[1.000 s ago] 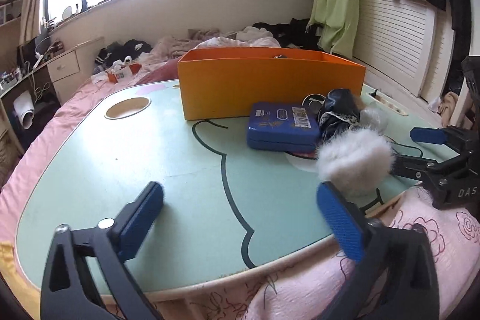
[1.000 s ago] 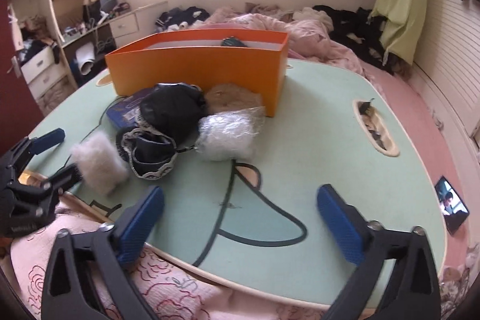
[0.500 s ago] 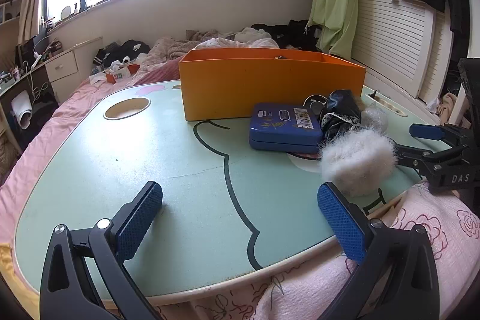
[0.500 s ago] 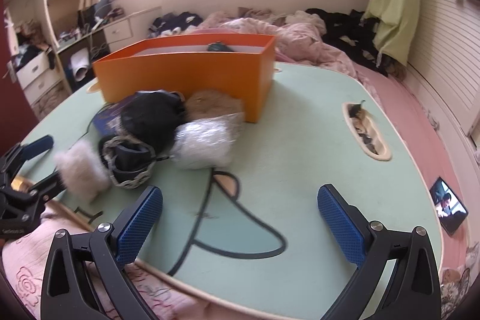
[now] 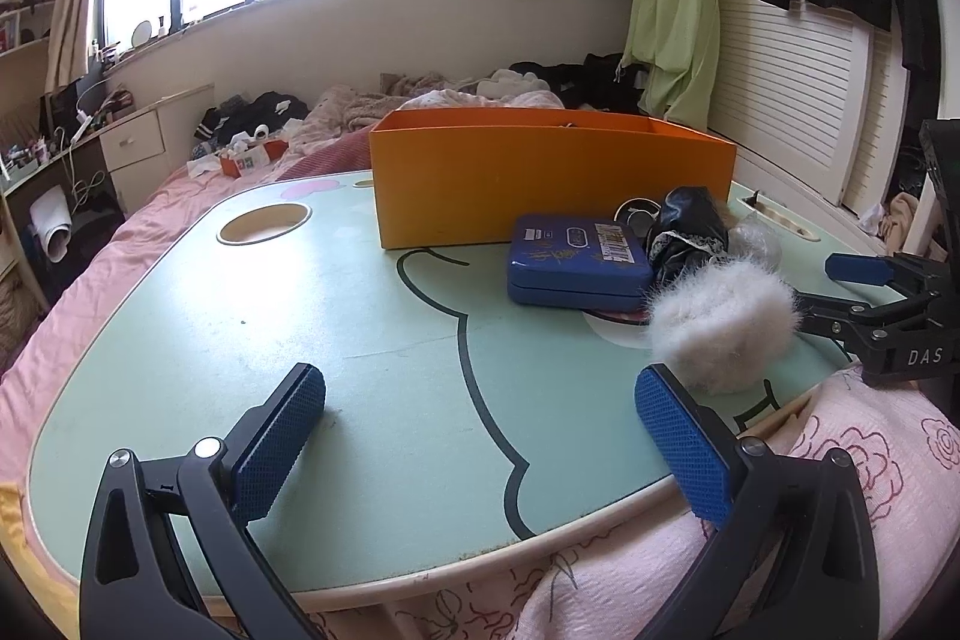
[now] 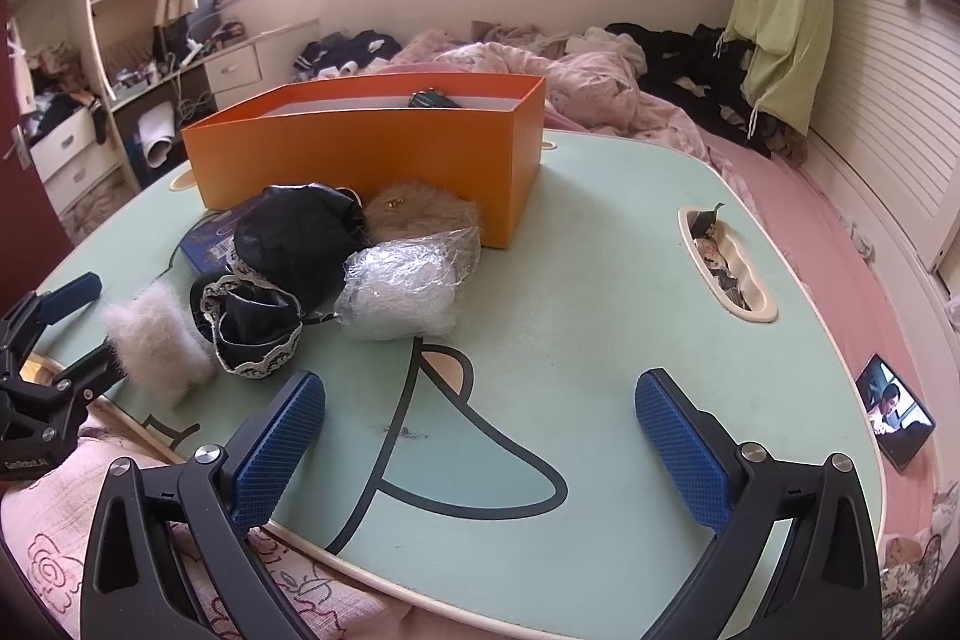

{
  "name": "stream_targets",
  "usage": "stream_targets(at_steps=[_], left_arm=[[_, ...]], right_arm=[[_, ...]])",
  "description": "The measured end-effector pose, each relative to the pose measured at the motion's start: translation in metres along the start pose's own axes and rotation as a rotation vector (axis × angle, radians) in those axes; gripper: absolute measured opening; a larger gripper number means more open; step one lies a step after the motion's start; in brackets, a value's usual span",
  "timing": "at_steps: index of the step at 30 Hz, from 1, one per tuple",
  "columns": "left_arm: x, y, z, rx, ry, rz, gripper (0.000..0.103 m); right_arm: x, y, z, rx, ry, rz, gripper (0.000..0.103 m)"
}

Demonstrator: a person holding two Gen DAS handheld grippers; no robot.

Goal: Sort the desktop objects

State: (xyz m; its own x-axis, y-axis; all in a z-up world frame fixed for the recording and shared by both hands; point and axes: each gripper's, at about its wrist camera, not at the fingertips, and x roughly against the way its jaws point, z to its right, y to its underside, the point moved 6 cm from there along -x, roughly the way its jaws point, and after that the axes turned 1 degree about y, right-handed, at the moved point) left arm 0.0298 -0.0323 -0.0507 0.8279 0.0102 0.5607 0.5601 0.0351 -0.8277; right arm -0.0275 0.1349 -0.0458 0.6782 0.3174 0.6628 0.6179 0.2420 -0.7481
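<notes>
An orange box (image 5: 552,172) (image 6: 372,160) stands at the back of the mint green table (image 5: 360,328) (image 6: 600,310). In front of it lie a blue tin (image 5: 579,265), a black lace-trimmed pouch (image 6: 282,274), a brown furry pouch (image 6: 420,214), a clear plastic-wrapped bundle (image 6: 402,292) and a white fluffy ball (image 5: 723,325) (image 6: 159,340). My left gripper (image 5: 480,436) is open and empty over the table's near edge, left of the fluffy ball. My right gripper (image 6: 480,436) is open and empty, right of the pile.
A round cup hole (image 5: 264,223) is at the table's far left. An oval slot (image 6: 726,268) holds small items at the right. A phone (image 6: 894,409) lies on the pink bedding. A bed with clothes and a desk lie behind.
Both grippers have pulled back and risen slightly, staying open. The objects on the table have not moved.
</notes>
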Motion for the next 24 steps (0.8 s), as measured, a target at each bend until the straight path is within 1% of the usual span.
stream_targets(at_steps=[5, 6, 7, 10, 11, 13, 14, 15, 16, 17, 19, 20, 21, 23, 24], left_arm=[[0.0, 0.0, 0.0, 0.0, 0.001, 0.0, 0.103], [0.0, 0.0, 0.0, 0.0, 0.001, 0.0, 0.103], [0.0, 0.0, 0.0, 0.0, 0.001, 0.0, 0.103], [0.0, 0.0, 0.0, 0.0, 0.002, 0.001, 0.103], [0.001, -0.001, 0.001, -0.001, 0.002, 0.002, 0.103], [0.001, -0.001, 0.001, 0.0, 0.003, 0.002, 0.103], [0.001, -0.001, 0.001, -0.001, 0.003, 0.003, 0.103], [0.001, -0.001, 0.001, -0.001, 0.003, 0.003, 0.103], [0.001, -0.001, 0.001, -0.001, 0.003, 0.003, 0.103], [0.001, -0.001, 0.001, -0.001, 0.003, 0.003, 0.103], [0.001, -0.001, 0.001, -0.001, 0.003, 0.003, 0.103], [0.001, -0.001, 0.001, -0.001, 0.003, 0.003, 0.103], [0.001, -0.001, 0.001, -0.001, 0.004, 0.003, 0.103], [0.001, -0.001, 0.001, -0.001, 0.004, 0.003, 0.103], [0.001, -0.001, 0.001, -0.002, 0.004, 0.003, 0.103]], right_arm=[[0.001, 0.0, 0.002, -0.004, -0.002, 0.012, 0.102], [0.003, 0.0, 0.002, -0.011, -0.006, 0.021, 0.099], [0.005, 0.0, 0.003, -0.017, -0.018, 0.032, 0.093], [0.012, -0.002, 0.003, -0.025, -0.065, 0.061, 0.086], [0.014, -0.004, 0.001, -0.02, -0.076, 0.069, 0.084], [0.021, -0.01, -0.007, -0.003, -0.117, 0.088, 0.079], [0.025, -0.017, -0.013, 0.003, -0.152, 0.099, 0.077], [0.028, -0.023, -0.018, 0.004, -0.166, 0.105, 0.076], [0.03, -0.029, -0.021, 0.005, -0.167, 0.113, 0.076], [0.03, -0.037, -0.022, -0.001, -0.145, 0.117, 0.076], [0.023, -0.047, -0.016, -0.036, -0.068, 0.103, 0.076], [0.018, -0.049, -0.013, -0.059, -0.042, 0.086, 0.076], [0.011, -0.049, -0.009, -0.082, -0.03, 0.055, 0.076], [-0.002, -0.045, -0.009, -0.096, -0.038, -0.008, 0.076], [-0.006, -0.041, -0.01, -0.094, -0.047, -0.03, 0.073]])
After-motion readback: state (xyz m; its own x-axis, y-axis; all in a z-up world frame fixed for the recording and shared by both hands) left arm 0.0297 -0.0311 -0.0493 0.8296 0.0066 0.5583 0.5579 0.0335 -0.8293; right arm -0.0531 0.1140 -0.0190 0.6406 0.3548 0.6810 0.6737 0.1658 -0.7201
